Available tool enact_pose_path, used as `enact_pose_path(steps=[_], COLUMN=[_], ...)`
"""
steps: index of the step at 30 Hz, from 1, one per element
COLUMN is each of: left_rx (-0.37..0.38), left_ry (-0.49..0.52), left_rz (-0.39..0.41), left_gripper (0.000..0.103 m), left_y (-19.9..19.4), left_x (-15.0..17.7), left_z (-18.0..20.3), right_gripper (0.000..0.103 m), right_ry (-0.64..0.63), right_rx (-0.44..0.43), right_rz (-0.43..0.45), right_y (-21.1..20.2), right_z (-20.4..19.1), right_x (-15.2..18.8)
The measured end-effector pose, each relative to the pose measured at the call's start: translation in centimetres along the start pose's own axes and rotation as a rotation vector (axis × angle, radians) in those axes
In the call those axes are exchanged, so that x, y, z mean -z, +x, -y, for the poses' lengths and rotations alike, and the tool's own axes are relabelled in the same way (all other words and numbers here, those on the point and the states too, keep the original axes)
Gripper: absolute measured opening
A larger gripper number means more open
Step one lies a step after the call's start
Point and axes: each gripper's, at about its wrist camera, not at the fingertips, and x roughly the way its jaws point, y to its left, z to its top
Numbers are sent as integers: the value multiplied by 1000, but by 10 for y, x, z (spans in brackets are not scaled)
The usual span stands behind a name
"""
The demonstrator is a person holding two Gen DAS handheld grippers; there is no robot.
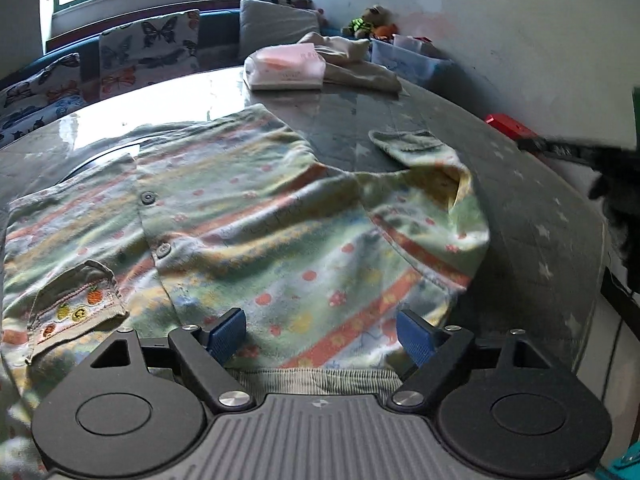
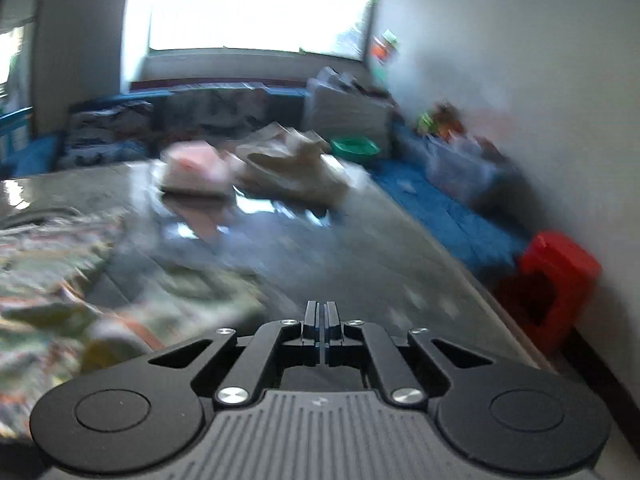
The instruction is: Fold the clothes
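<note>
A small striped child's shirt (image 1: 248, 232) with buttons and a fruit-stitched pocket lies spread on the dark glossy table (image 1: 520, 200), one sleeve folded over at the right. My left gripper (image 1: 322, 334) hovers over its near hem, blue pads wide apart, nothing pinched between them. In the right wrist view the shirt (image 2: 72, 288) is a blurred patch at the left. My right gripper (image 2: 322, 320) is shut with nothing in it, over bare table to the right of the shirt.
A folded pink-and-white garment (image 1: 286, 68) and a crumpled beige one (image 1: 356, 64) sit at the table's far side. Butterfly cushions (image 1: 148, 48) line a bench behind. A red stool (image 2: 556, 284) and clear storage boxes (image 2: 460, 168) stand by the right wall.
</note>
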Motion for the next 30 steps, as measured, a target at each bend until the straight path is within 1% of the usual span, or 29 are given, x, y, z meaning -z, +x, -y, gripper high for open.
enact_pose_path(steps=[1,3,5,7,8,9,10,13,16,20,21,22,23,26,30], left_rx=[0,-6,-12,-18,-19,-18,-18,-22,-27,-20,-18,-16,-14,-9,-4], left_ry=[9,24,37,38,41,45,49,72,95,100,101,102,102,106,109], left_rz=[0,-1,-3,-5,-5,-6,-7,-7,-6,-2,-1,-1,-1,1,4], left_gripper=[85,86,86,87,87,87,88,89,90,92,92,93,93,95,95], left_y=[0,1,1,1,1,1,1,0,0,-1,-1,-1,0,0,0], left_x=[1,2,3,3,4,5,6,9,12,15,15,15,15,15,16], left_z=[1,3,7,9,10,12,13,17,21,21,20,20,20,20,20], right_gripper=[4,6,8,15,22,27,28,30,31,29,28,24,8,3,2], right_ry=[4,-10,-24,-43,-54,-64,-77,-134,-172,-211,-220,-227,-234,-247,-250], right_rx=[-4,-34,-97,-174,-208,-249,-282,-319,-308,-290,-281,-273,-265,-243,-185], right_rz=[-12,-8,6,15,17,15,5,-31,-79,-147,-152,-147,-140,-104,-13], right_y=[-1,-4,-3,3,6,12,19,41,66,86,88,87,85,75,47], right_z=[3,-2,-14,-31,-39,-52,-64,-94,-115,-128,-129,-129,-128,-120,-98], right_x=[3,2,-6,-18,-23,-30,-36,-48,-54,-49,-48,-46,-44,-42,-39])
